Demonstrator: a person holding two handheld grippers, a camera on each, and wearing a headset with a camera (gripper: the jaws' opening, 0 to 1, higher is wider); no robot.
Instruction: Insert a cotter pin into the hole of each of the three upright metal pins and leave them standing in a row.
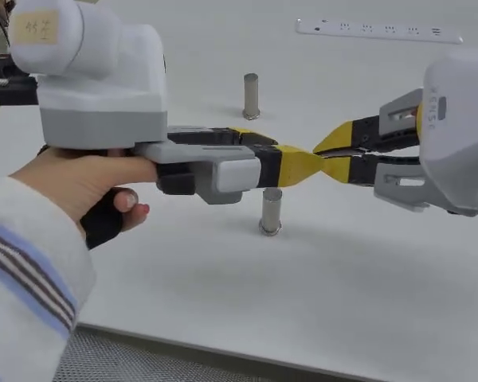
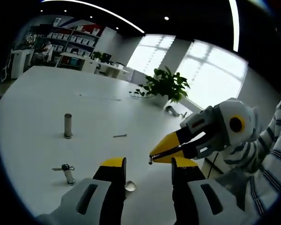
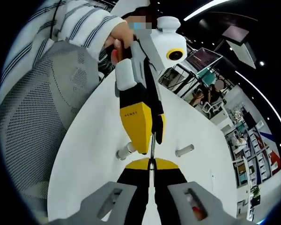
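Above mid worktop: right gripper clenched on cotter pin, left gripper jaws apart either side of it. Two metal pins upright below; plant at far edge, windows behind.

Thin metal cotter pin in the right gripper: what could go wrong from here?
The right gripper pinches the thin metal cotter pin in mid-air at its very tips; it may slip and drop. The open left gripper hangs close over a grey upright metal pin; a low move may topple it.
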